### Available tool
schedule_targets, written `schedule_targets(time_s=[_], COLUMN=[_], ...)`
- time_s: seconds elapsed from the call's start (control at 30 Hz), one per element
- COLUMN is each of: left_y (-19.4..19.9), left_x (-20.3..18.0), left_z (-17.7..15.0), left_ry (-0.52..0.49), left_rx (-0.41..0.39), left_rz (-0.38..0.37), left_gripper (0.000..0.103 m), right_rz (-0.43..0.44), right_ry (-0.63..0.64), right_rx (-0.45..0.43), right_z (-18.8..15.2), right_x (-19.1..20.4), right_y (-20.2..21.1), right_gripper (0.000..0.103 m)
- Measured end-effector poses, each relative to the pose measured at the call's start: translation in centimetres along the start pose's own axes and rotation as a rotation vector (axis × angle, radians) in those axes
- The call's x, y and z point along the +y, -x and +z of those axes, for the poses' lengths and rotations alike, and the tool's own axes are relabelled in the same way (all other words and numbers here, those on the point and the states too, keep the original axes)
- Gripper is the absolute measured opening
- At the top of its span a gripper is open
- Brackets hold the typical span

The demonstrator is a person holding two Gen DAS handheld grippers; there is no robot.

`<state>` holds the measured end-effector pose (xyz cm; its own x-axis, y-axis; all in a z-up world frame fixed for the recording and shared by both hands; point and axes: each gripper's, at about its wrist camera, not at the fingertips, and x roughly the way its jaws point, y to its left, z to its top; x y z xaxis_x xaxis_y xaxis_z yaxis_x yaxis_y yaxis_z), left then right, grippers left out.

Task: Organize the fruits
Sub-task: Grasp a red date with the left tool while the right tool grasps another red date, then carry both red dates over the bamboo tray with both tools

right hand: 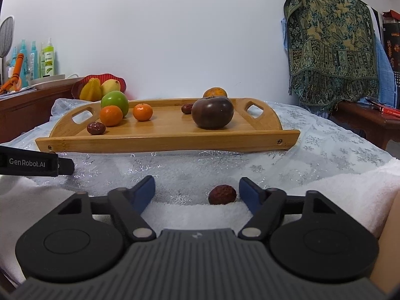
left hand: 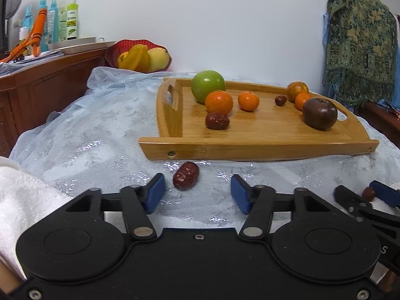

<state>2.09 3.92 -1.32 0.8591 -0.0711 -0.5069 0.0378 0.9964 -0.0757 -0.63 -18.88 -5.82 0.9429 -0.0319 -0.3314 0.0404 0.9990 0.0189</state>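
Currently two red dates lie off the tray. One date [left hand: 186,175] sits on the shiny pale-blue tablecloth [left hand: 87,135] at lower centre of the left wrist view, just below the tray's front rail. It is between the left gripper's [left hand: 198,193] blue pads [left hand: 157,192] but nearer the left-hand pad; neither pad touches it, jaws partly open.

The second date [right hand: 222,194] lies at lower centre of the right wrist view, where the tablecloth meets a white towel [right hand: 195,215]. It is between the right gripper's [right hand: 197,192] pads, just beside the right-hand pad [right hand: 250,195]; contact there cannot be told. The left-hand pad stands clear, jaws moderately wide.

The wooden tray [left hand: 250,147] fills mid-frame in the left wrist view. On it: a green apple [left hand: 208,86] at upper left, a mandarin [left hand: 219,102] in front of it, a smaller mandarin [left hand: 248,101] to the right, a date [left hand: 217,121] at front left, another small date [left hand: 280,100] toward the right, two orange fruits [left hand: 297,90] at the far right, and a dark brown round fruit [left hand: 320,113] near the right handle.

Beyond the tray, upper left: a red bowl [left hand: 120,46] with yellow fruit, and spray bottles [left hand: 52,20] on a wooden cabinet [left hand: 50,82]. Upper right: a patterned green cloth [left hand: 360,40] hangs on the wall.
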Motion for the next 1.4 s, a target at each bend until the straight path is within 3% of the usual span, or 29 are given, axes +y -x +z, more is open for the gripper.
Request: schedule_targets(time_s=[0.07,0.13,0.27,0.93,1.4], left_y=[0.1,0.1,-0.1,-0.5,0.4], left_x=[0.2,0.6,1.0,-0.6,-1.5], left_z=[0.0,0.1,0.2,-0.2,0.2], left_ry=[0.02,0.04,0.055,-0.03,-0.061], left_rx=[-0.01,-0.013,-0.007,-0.028,-0.065], left_rz=[0.019,0.031,0.039,0.076,0.057], left_gripper=[0.04,0.026,0.022,0.021,0.021], right_rz=[-0.005,-0.008,-0.012,-0.011,0.017], right_ry=[-0.003,-0.01,-0.016,-0.025,-0.06], right_rx=[0.007,0.013,0.015,0.018,-0.01], right_z=[0.1,0.1,0.1,0.2,1.2], right_x=[-0.1,-0.2,-0.3,-0.3,-0.6], right_y=[0.0,0.0,-0.1,-0.5,-0.4], right_gripper=[0.044,0.035,0.029,0.025,0.025])
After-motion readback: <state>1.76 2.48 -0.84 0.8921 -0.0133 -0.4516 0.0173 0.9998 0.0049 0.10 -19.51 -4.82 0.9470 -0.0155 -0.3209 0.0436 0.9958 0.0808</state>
